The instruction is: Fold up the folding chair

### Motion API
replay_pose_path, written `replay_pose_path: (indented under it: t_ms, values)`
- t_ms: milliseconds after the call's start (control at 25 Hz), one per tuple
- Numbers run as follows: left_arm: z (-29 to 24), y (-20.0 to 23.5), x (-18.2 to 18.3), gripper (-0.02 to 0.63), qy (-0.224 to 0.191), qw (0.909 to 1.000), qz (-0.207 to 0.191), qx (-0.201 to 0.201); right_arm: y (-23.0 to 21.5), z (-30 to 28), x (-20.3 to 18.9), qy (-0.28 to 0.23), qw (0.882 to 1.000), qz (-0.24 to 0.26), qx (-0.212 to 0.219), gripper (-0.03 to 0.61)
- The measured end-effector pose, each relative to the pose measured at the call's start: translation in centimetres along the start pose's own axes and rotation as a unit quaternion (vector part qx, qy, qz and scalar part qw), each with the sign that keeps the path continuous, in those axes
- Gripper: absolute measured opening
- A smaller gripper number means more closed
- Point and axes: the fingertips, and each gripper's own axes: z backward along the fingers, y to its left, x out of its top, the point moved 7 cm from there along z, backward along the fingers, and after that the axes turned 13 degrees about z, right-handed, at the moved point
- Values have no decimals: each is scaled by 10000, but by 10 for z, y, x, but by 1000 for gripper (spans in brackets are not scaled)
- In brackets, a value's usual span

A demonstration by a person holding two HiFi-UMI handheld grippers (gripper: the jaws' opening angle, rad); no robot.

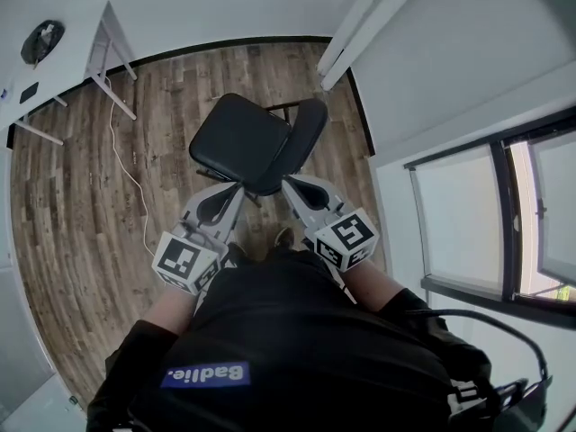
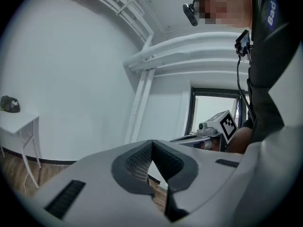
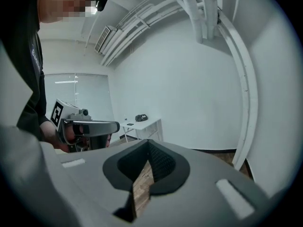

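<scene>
Black chair (image 1: 247, 142) on a brown plank floor (image 1: 81, 178) in a white room.
The chair's seat and back are plain black. The floor has a wood-grain pattern of mixed brown and grey planks, edged by a black skirting (image 1: 225, 45) under white walls (image 1: 225, 7). The desk (image 1: 54, 70) is white with a black thing (image 1: 42, 41) on it, and a white cable (image 1: 135, 183) lies on the floor. The left gripper (image 1: 236, 189) and right gripper (image 1: 288, 185) are light grey, each with a white cube (image 1: 186, 261) bearing black square markers. Their pads (image 2: 137, 164) are dark grey with a fine mesh pattern. The person's shirt (image 1: 297, 331) is black with a blue patch (image 1: 205, 374) lettered in white.
</scene>
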Motion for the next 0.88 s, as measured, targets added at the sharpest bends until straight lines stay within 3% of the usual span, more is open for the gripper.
replay_pose_path:
  t_ms: [600, 880]
  values:
    - [-127, 45, 21, 3, 203, 9996, -101, 174, -131, -47, -21, -22, 9994, -129, 331, 3]
    - [-166, 72, 24, 3, 273, 9992, -50, 294, -168, -62, -42, 187, 9984, -304, 441, 3]
